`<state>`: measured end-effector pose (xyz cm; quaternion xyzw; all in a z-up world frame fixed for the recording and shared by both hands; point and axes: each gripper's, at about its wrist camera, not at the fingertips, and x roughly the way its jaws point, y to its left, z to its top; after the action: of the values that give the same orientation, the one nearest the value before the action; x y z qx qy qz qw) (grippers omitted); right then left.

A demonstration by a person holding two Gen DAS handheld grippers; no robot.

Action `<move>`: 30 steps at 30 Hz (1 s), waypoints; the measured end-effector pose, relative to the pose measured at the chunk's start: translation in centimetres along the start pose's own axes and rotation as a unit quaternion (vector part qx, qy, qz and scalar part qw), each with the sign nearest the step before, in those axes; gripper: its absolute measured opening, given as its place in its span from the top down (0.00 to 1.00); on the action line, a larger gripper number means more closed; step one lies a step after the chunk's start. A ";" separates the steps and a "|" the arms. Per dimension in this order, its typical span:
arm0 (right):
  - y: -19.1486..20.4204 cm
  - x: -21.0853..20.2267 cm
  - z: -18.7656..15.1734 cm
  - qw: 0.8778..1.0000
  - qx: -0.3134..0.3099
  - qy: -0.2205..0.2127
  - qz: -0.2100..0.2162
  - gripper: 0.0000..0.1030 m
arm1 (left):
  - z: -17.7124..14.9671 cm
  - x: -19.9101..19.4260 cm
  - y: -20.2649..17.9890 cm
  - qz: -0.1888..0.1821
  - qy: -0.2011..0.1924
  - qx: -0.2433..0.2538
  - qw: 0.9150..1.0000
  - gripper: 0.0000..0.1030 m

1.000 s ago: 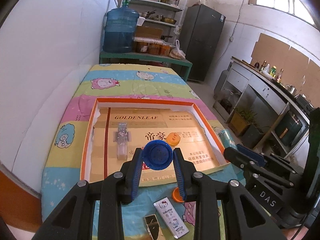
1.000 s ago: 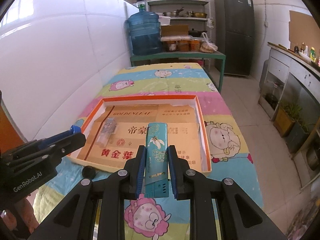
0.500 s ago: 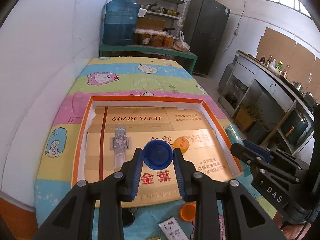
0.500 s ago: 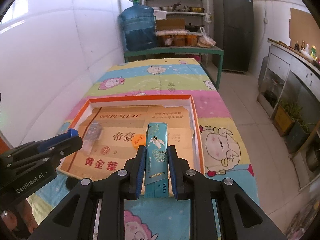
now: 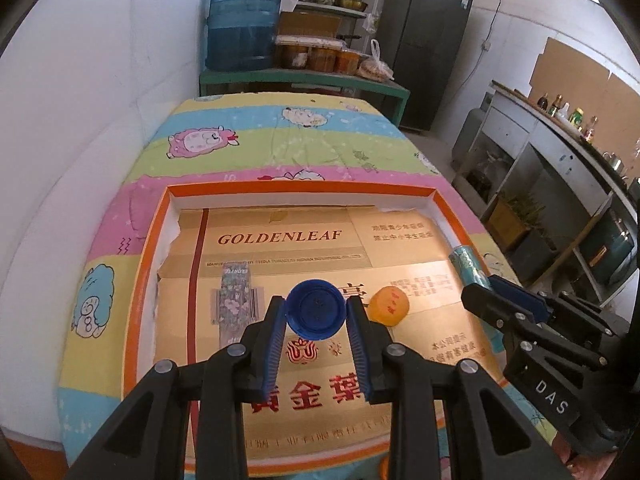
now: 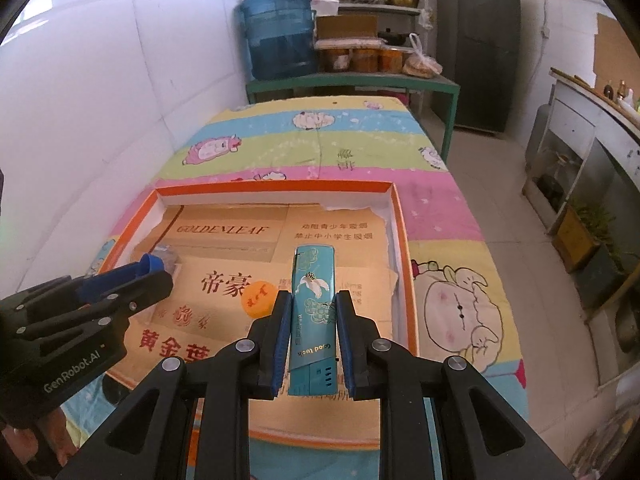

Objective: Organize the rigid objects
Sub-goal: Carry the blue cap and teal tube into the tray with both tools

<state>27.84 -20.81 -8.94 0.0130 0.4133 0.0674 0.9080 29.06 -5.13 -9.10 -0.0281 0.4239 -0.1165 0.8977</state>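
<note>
You worked in a kitchen with white tiled walls, at a desk (image 5: 280, 136) covered by a striped cartoon cloth, with a blue water jug (image 5: 242, 28) on a green bench beyond it. Just ahead of both tools lay a shallow orange-rimmed box (image 5: 144, 280) lined with gold cardboard. Your left tool (image 5: 317, 316) was pinching a blue bottle cap (image 5: 316, 314) by its edges, held above the box floor. Just to the right of that cap an orange cap (image 5: 389, 306) lay in the box, and to the left of your left tool a flat floral-patterned lighter (image 5: 236, 300) rested on the cardboard. Your right tool (image 6: 312, 332) was pressed together on a teal lighter (image 6: 314, 312), which stood lengthwise between the pads and pointed away from you over the right part of the box.
</note>
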 end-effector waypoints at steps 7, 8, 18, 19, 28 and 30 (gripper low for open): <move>-0.1 1.9 0.0 1.000 -0.003 0.020 0.006 0.78 | 0.2 1.6 0.3 0.008 0.014 -0.001 1.000 0.70; -0.1 2.2 -0.1 1.000 -0.004 0.024 0.006 0.78 | 0.2 1.9 0.3 0.010 0.018 0.001 1.000 0.70; -0.4 4.0 -0.5 0.999 -0.003 0.044 0.011 0.78 | 0.0 3.7 0.2 0.019 0.040 0.008 0.999 0.70; -0.4 4.1 -0.5 0.999 -0.003 0.045 0.012 0.78 | 0.0 3.8 0.1 0.020 0.042 0.010 0.999 0.70; -0.7 4.9 -0.7 0.999 -0.001 0.050 0.014 0.78 | -0.3 4.5 0.2 0.023 0.046 0.012 0.999 0.70; -0.6 5.0 -0.8 0.999 -0.002 0.052 0.015 0.78 | -0.2 4.7 0.2 0.021 0.046 0.011 0.999 0.70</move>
<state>30.59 -20.72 -13.23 0.0145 0.4594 0.0826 0.8842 31.83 -6.02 -12.84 -0.0037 0.4637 -0.1036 0.8799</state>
